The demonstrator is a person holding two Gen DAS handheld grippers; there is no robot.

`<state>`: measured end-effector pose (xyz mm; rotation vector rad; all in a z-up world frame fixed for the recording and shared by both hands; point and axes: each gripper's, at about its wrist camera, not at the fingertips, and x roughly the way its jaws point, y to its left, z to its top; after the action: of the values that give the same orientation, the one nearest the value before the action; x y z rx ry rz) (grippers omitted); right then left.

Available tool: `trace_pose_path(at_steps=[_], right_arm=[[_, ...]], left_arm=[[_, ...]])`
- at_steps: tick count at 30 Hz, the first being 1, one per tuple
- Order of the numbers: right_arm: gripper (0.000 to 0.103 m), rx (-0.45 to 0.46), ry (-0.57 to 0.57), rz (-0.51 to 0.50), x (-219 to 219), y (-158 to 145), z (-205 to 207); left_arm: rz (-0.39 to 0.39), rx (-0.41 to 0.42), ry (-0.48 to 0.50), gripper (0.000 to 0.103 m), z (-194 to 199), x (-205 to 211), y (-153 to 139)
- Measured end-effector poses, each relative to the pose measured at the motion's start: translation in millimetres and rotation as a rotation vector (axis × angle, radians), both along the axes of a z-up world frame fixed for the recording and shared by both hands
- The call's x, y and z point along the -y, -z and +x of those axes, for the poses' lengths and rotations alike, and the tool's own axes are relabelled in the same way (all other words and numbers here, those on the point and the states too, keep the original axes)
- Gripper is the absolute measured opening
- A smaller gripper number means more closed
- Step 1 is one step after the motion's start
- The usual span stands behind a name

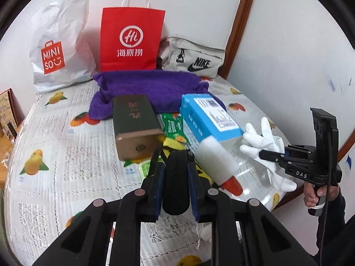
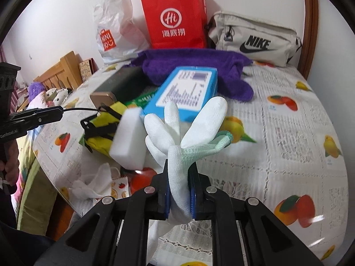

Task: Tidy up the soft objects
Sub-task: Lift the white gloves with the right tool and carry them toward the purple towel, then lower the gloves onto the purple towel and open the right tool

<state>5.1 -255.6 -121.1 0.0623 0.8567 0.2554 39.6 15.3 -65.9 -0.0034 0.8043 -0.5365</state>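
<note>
My left gripper [image 1: 176,170] is shut on a black strap [image 1: 176,188] that belongs to a yellow and black pouch [image 2: 102,128] lying on the table; this gripper also shows in the right wrist view [image 2: 60,110]. My right gripper [image 2: 179,177] is shut on a white glove [image 2: 177,133] with a green cuff and holds it above the table; the glove also shows in the left wrist view [image 1: 264,141]. A white sponge block [image 1: 213,161] lies between the two grippers. A purple towel [image 1: 150,88] lies further back.
A dark box with a gold end [image 1: 133,124] and a blue box [image 1: 210,115] lie mid-table over a green packet [image 1: 174,126]. A Miniso bag [image 1: 57,44], a red paper bag [image 1: 131,40] and a Nike pouch [image 1: 193,57] stand along the wall. Another white glove [image 2: 93,184] lies at the table's near edge.
</note>
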Motion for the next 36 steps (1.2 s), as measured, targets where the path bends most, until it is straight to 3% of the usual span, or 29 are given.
trace_pose_path(at_steps=[9,18,28,36], right_arm=[[0.013,0.054,-0.003,0.001,2.7,-29.8,22.3],[0.013,0.078,0.029,0.014,8.8,-49.4,72.5],[0.013,0.048,0.061,0.013,22.2,-51.2,144.1],[0.013,0.020,0.073,0.014,32.9,-43.0,202.2]], left_arm=[[-0.011,0.043,-0.048,0.020,18.7,-3.5,-26.7],[0.047,0.050,-0.146,0.020,65.2,4.5,-40.6],[0.068,0.032,-0.238,0.020,134.8,10.0,-37.2],[0.076,0.002,-0.248,0.020,199.2,18.0,-22.5]])
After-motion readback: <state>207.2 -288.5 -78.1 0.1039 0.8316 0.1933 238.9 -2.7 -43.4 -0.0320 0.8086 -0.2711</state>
